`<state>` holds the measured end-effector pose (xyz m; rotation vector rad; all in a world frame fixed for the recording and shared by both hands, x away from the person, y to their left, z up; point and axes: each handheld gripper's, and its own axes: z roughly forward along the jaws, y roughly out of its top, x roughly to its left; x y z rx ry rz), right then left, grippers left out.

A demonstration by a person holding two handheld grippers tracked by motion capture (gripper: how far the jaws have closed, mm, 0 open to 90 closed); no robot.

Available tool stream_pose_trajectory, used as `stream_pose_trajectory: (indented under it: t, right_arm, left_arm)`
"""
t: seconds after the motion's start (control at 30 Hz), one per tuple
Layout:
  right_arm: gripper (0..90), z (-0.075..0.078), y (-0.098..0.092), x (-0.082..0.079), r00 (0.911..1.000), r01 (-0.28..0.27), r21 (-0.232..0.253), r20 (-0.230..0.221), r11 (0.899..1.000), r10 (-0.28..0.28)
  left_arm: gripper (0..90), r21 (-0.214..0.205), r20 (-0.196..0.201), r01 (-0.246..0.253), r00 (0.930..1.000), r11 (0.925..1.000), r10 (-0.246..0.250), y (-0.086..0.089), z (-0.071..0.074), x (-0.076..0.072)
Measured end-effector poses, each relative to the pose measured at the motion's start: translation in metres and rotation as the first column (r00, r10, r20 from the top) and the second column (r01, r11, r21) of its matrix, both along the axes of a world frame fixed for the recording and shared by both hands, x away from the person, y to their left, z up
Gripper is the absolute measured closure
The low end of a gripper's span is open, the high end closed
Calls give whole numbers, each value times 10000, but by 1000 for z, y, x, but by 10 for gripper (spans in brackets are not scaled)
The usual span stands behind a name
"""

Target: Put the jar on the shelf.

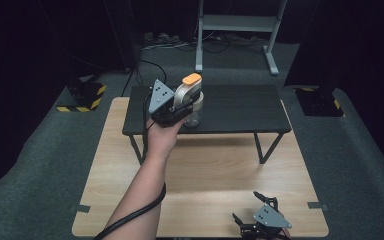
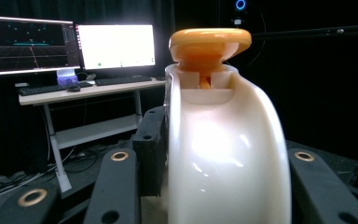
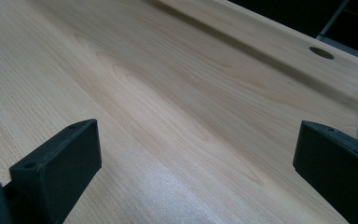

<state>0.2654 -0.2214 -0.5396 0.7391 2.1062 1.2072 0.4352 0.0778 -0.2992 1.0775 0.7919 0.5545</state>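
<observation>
Two grippers, one at work on the jug

Two tools are out, and the left gripper (image 1: 177, 111) does the work. Its jaws clamp the cream handle (image 2: 223, 154) of a small jug (image 1: 192, 102), pads pressed against both sides of the broad curved strap. Gripping there looks sensible: the handle is the one part narrow enough to take between the jaws, and it lets the jug stay upright. The jug stands on the low black bench (image 1: 240, 107) at the far side of the wooden table (image 1: 130, 200), towards the bench's left end.

Its body is clear, glass or plastic, I cannot tell which, with a cream collar and handle and an orange flip lid (image 2: 209, 39) sitting shut on top. The cream surface is glossy and smooth, so it may slip.

Meanwhile the right gripper (image 1: 252, 207) rests at the table's near edge, jaws spread wide with nothing between them, seemingly parked out of the way.
</observation>
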Motion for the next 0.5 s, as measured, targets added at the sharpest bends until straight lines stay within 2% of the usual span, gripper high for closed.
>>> stream_pose_trajectory:
  t: [0.1,0.3,0.4,0.43,0.5]
  right_arm:
    - [4,0,0,0,10000,3,7,15,10000,-3]
    - [4,0,0,0,10000,-20,23,28,10000,20]
    - [4,0,0,0,10000,-27,40,41,10000,27]
    - [4,0,0,0,10000,-24,41,38,10000,24]
    - [4,0,0,0,10000,-28,38,42,10000,28]
  left_arm:
    - [562,-134,-50,44,10000,9999,-44,1,0,1]
    - [560,-121,-38,29,10000,9999,-29,1,0,1]
    - [544,47,-44,-12,10000,10000,12,0,1,1]
    - [471,107,-29,-238,9997,9997,238,-2,1,1]
    - [329,78,-122,-377,9992,9993,378,-3,3,1]
